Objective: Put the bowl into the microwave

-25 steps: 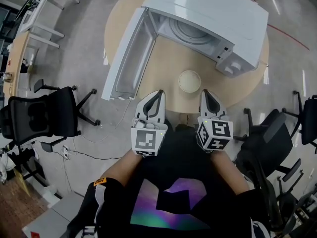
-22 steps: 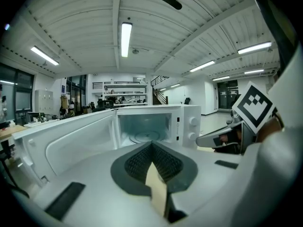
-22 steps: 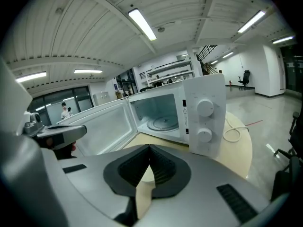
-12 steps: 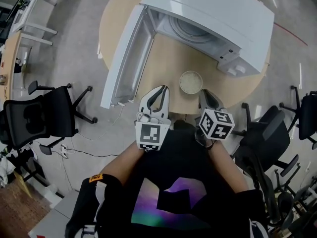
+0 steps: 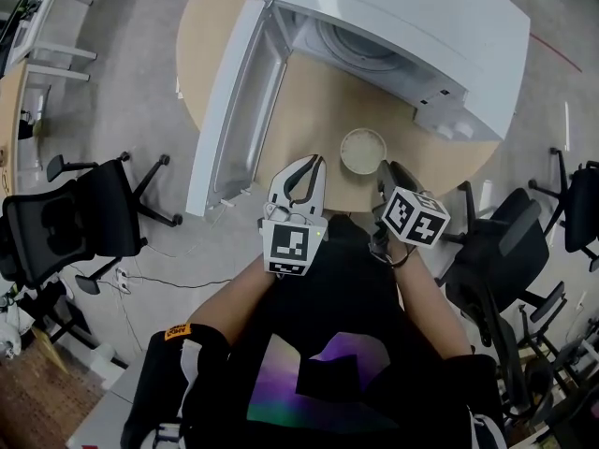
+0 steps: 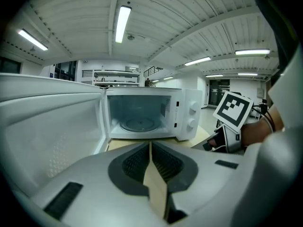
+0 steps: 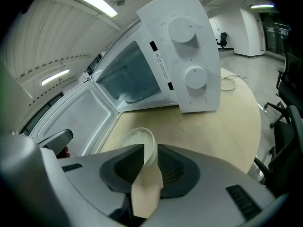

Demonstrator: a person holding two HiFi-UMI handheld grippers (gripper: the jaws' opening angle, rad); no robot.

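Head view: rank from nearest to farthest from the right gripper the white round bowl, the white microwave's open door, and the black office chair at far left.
1. White round bowl, just ahead, its rim between the right gripper's jaws.
2. White microwave's open door, left of the bowl.
3. Black office chair, at the far left edge.

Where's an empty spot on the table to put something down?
The widest bare patch of the round wooden table is right of the small white bowl, before the white microwave's dials. A smaller one lies between bowl and oven opening. The near edge is crowded: bowl, left gripper, right gripper.
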